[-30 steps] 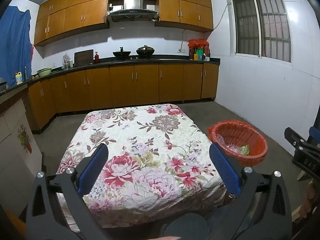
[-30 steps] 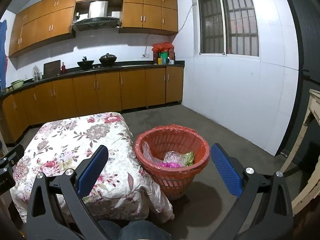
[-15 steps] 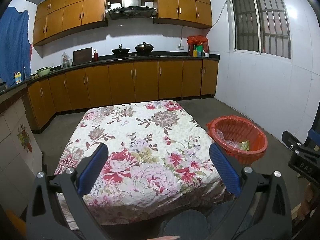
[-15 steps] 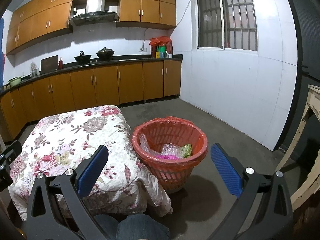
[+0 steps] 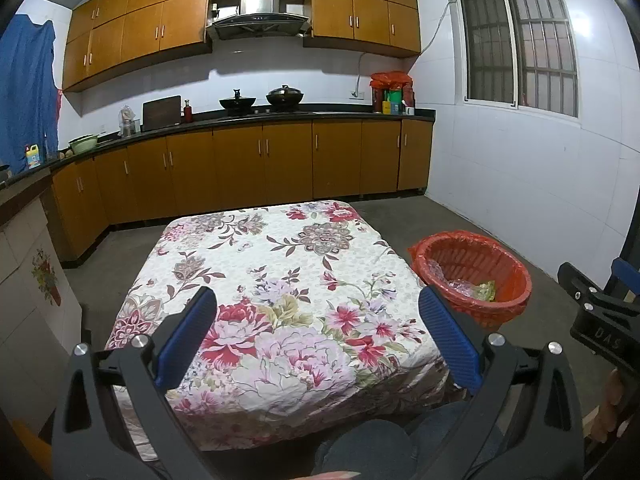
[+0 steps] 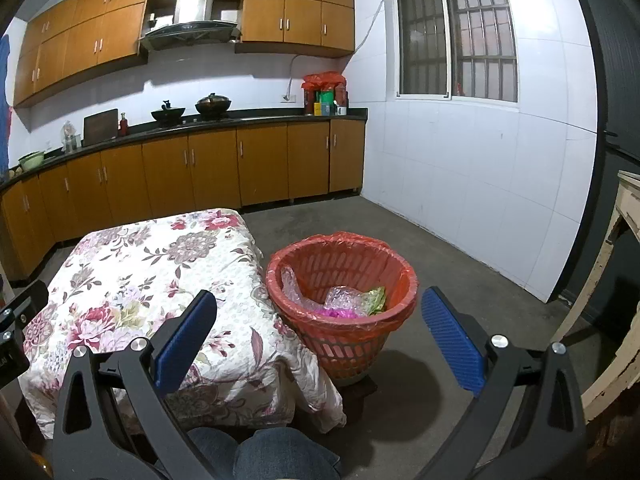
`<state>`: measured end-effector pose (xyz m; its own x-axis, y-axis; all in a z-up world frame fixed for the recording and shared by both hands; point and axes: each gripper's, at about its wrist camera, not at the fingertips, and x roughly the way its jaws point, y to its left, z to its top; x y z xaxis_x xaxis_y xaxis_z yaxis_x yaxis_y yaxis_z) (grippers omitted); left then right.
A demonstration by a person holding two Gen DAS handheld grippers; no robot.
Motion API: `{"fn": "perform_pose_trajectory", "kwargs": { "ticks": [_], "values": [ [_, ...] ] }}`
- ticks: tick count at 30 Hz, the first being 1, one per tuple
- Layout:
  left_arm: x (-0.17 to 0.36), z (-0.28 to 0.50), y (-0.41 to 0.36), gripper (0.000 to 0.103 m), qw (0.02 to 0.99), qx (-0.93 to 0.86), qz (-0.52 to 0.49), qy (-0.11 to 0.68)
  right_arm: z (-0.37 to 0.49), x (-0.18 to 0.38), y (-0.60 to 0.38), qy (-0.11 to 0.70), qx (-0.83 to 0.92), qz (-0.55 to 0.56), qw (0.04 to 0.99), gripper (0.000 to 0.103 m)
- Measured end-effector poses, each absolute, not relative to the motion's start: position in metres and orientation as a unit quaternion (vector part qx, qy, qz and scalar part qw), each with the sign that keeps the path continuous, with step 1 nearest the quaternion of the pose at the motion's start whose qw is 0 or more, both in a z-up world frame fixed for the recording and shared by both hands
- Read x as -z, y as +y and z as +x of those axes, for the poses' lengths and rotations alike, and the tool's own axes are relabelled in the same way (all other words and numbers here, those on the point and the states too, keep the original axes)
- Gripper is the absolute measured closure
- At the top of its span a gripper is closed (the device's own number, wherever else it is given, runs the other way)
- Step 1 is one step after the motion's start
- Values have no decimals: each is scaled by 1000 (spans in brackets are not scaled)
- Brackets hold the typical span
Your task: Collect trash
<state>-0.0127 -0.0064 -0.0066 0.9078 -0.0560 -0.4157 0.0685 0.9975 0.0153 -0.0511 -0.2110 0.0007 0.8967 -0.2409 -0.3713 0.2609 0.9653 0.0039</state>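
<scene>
I have two tongs, one in each hand, and both are wide open with nothing in them. My left gripper (image 5: 318, 334) hangs over the near edge of one low table (image 5: 280, 280), and my right gripper (image 6: 318, 334) is up in the air between that table and one orange basket (image 6: 342, 280). The basket has a thin red bag (image 6: 360, 238) pulled over its rim. It stands on the floor just beside the right side of the table. Inside it I count three kinds of trash: some clear bubble wrap (image 6: 340, 296), one green crinkly wrapper (image 6: 374, 300) and one bright pink bit (image 6: 338, 313). The table has one flower cloth with big red and pink blooms, and it hangs down over the sides. My knee in blue jeans (image 6: 280, 454) shows at the bottom. The room is a kitchen with a grey floor (image 6: 440, 248), white tile walls and brown cupboards (image 5: 260, 160) up high and down low. On the dark counter sit two black pots (image 5: 260, 100). There is one window (image 5: 520, 40) with bars and one blue cloth (image 5: 26, 92) hanging on the left.
</scene>
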Motion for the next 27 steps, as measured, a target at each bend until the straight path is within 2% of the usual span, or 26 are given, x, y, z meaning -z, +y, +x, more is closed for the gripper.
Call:
{"fn": "perform_pose_trajectory", "kwargs": {
  "ticks": [27],
  "values": [
    [3, -10, -4, 4, 976, 30, 10, 214, -50, 0, -209, 188, 128, 26, 973, 2]
  ]
}}
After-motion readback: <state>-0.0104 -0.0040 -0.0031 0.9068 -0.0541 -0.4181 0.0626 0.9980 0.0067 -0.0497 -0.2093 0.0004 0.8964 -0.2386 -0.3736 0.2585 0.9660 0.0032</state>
